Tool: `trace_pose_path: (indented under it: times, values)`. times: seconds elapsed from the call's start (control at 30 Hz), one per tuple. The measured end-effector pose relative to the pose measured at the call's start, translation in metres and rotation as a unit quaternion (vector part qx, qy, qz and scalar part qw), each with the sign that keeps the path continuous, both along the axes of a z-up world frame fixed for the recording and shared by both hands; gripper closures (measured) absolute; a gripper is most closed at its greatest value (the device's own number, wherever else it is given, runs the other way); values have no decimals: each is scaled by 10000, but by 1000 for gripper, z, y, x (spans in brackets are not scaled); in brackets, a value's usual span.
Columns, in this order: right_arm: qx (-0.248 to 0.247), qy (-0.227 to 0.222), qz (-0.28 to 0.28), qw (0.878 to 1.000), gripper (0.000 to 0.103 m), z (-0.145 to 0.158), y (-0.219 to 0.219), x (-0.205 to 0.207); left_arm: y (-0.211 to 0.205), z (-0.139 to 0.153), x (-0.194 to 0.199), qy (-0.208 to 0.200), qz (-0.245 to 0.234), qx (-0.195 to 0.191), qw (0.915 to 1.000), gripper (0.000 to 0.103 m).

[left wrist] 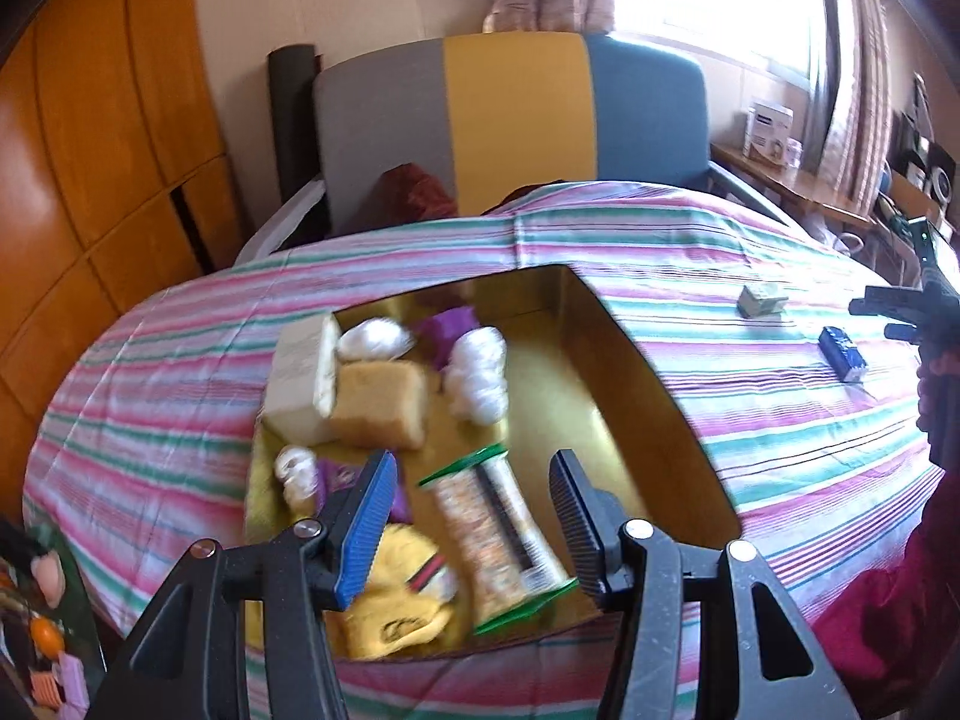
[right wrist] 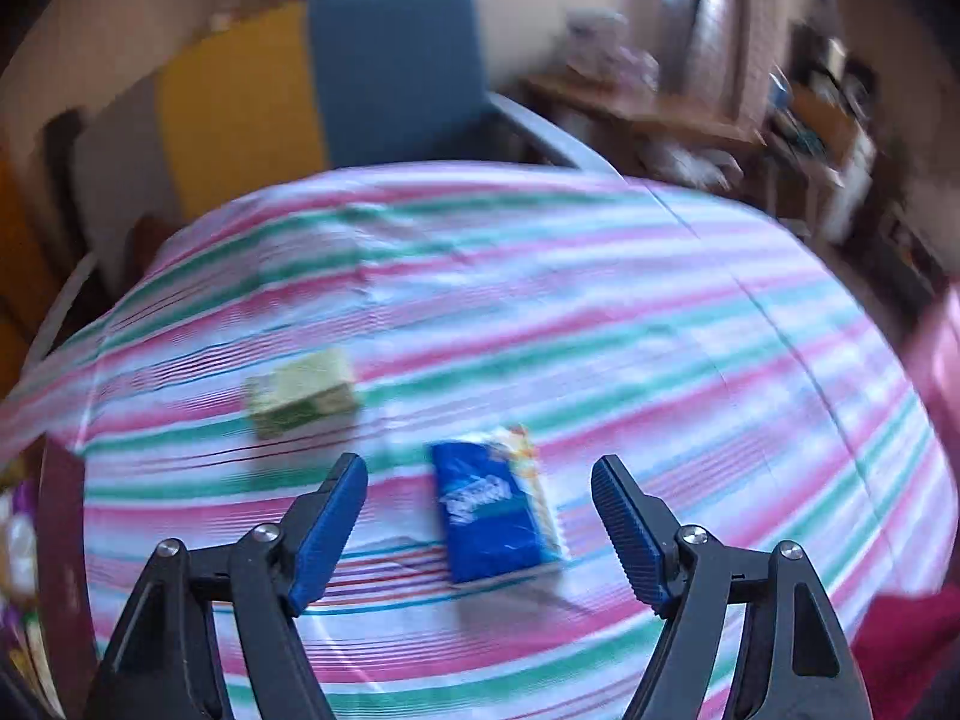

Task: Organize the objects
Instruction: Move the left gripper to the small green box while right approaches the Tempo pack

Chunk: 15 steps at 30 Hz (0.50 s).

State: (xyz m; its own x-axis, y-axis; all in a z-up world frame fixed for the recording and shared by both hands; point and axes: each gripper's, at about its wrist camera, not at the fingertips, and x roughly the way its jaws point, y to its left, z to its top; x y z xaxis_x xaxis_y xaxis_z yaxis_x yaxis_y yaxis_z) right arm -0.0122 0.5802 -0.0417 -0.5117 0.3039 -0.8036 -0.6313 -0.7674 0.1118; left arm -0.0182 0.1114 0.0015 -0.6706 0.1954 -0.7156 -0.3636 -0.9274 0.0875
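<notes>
1. A gold-lined box (left wrist: 654, 384) sits on the striped tablecloth (left wrist: 690, 252) covering the tabletop.
2. Inside it lie a cream carton (left wrist: 300, 384), a tan sponge-like block (left wrist: 381, 405), white wrapped bundles (left wrist: 480, 378), purple packets (left wrist: 447, 330), a long snack bar with green ends (left wrist: 498, 534) and a yellow cloth (left wrist: 396, 600).
3. The left gripper (left wrist: 474, 525) hangs over the box's near end, jaws parted with nothing clamped; the snack bar shows between them from above.
4. The right gripper (right wrist: 480, 519) is spread wide and empty above the cloth.
5. A blue tissue pack (right wrist: 495, 516) lies on the cloth, seen between its fingers, untouched.
6. A small green box (right wrist: 303, 399) rests near the pack, farther away and to the left.
7. Both items are outside the gold-lined box, well to its right.
</notes>
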Motion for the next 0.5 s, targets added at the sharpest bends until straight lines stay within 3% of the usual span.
trace_pose_path:
  times: [0.5]
  values:
    - [-562,-124,-100,9983,21,-13,10,7,112,2,-2,26,-1086,-306,9936,49]
